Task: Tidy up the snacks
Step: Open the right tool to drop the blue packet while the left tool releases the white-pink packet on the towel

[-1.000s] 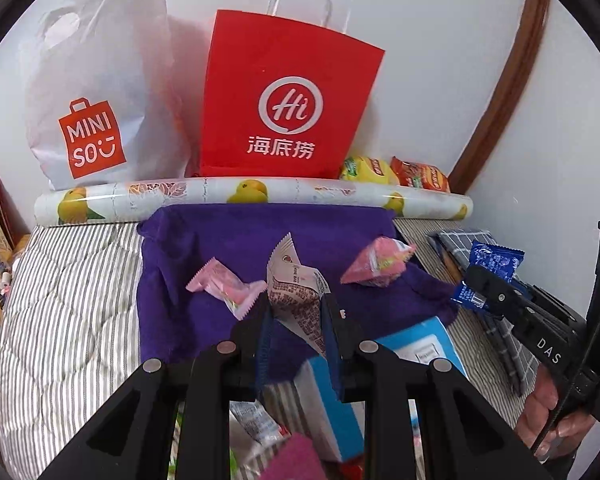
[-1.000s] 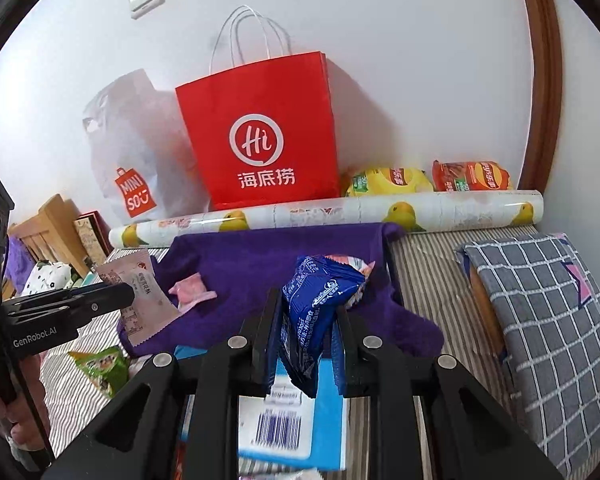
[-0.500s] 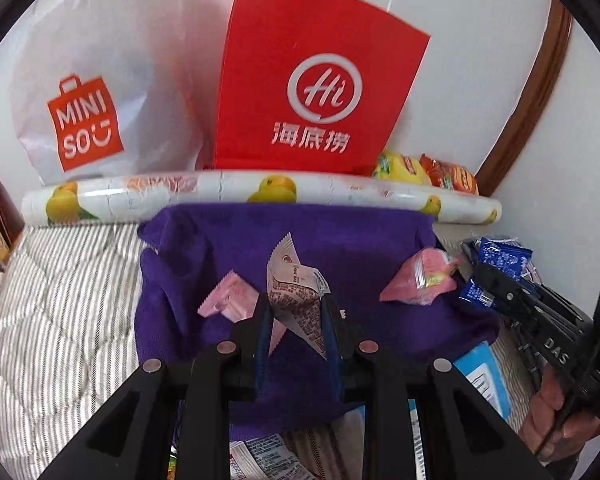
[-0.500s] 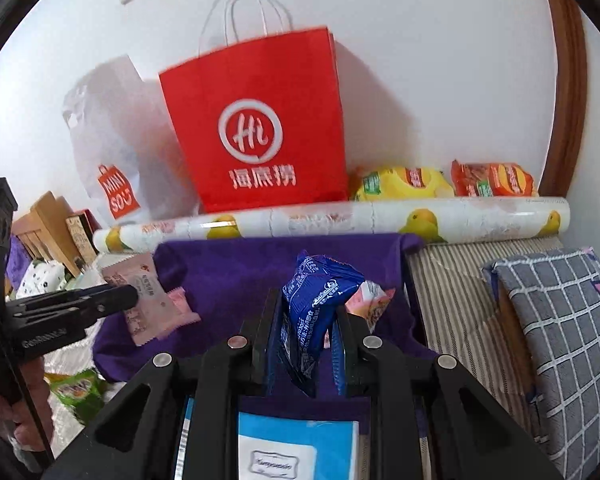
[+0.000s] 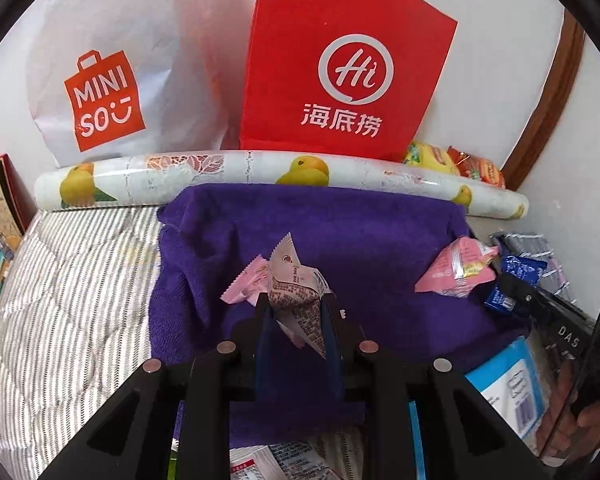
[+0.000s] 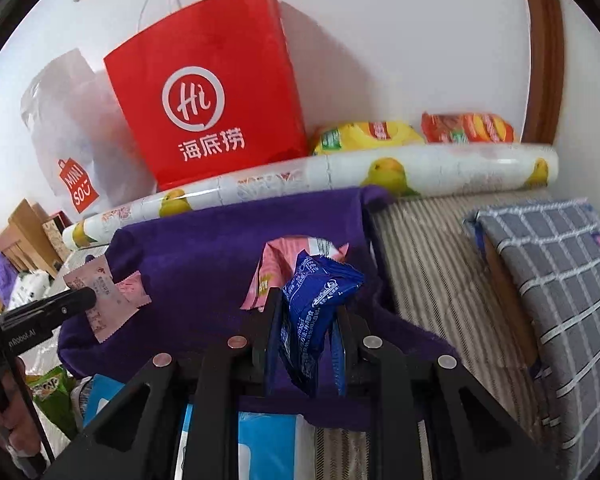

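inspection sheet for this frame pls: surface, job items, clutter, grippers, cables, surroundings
Surface: purple towel on striped quilt.
Job's things: two pink snack packets on the towel.
Clutter: blue-and-white box, green packet.
Grippers: left gripper shut on beige sachet; right gripper shut on blue packet.
Cables: nothing seen.
Surroundings: red paper bag, white plastic bag, printed roll, checked cushion.

roll (image 5: 260, 176) behind towel (image 5: 360, 232), bags (image 5: 340, 72) behind roll
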